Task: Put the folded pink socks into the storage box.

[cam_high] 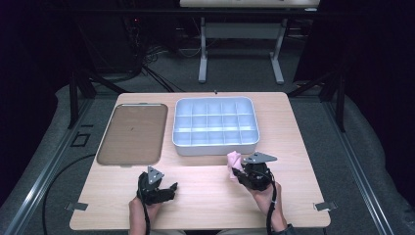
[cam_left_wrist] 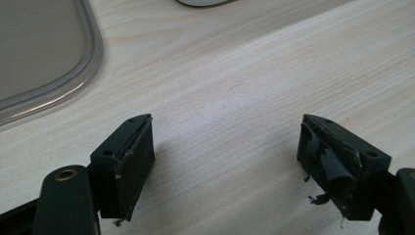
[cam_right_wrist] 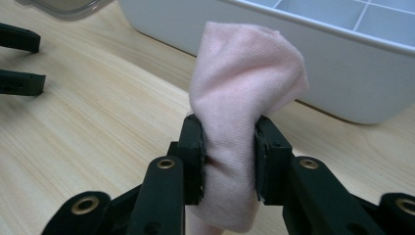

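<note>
pink cloth pinched in right hand-held gripper (weave visible close-up).

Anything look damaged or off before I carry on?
Yes: the pad lining on the left gripper fingers is torn, with black shreds curling off one jaw. Otherwise fine: the right gripper pinches the pink cloth squarely, and the divided bin sits straight.

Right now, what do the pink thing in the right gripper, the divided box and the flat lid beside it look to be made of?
Pink cloth: soft knit fabric, matte; a fine ribbed weave shows, and it bunches where the right gripper pinches it.
Divided box: probably moulded plastic, pale blue-white, smooth with a slight sheen and rounded corners.
Lid: seemingly clear, tinted plastic; its raised rim is see-through and glossy.
</note>
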`<action>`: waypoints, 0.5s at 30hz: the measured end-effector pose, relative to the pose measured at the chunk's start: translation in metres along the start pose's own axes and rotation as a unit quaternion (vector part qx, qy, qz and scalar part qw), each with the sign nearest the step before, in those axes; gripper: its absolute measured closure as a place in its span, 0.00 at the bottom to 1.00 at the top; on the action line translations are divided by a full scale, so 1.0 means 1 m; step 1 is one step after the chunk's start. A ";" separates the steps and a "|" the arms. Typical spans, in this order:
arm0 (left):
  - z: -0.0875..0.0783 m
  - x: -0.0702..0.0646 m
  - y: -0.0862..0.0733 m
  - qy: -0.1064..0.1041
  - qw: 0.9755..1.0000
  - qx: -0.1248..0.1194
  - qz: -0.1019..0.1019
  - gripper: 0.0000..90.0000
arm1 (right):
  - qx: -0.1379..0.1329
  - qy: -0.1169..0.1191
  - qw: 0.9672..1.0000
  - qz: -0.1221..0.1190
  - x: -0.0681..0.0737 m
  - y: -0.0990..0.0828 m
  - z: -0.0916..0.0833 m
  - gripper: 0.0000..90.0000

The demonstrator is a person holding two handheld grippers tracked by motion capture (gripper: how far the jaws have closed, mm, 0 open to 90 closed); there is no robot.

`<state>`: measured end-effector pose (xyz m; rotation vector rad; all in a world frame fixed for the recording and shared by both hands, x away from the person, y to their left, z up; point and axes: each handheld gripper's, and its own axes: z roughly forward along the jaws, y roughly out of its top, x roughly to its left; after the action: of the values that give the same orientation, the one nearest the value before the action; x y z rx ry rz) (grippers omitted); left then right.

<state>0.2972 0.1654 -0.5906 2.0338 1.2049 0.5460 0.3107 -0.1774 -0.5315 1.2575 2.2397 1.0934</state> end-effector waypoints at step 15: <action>0.000 0.000 0.000 0.001 1.000 0.000 0.000 0.24 | -0.019 -0.031 0.999 0.009 -0.018 0.006 -0.015 0.77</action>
<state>0.2969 0.1650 -0.5906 2.0324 1.2061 0.5474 0.3148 -0.1975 -0.5191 1.2817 2.1556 1.0843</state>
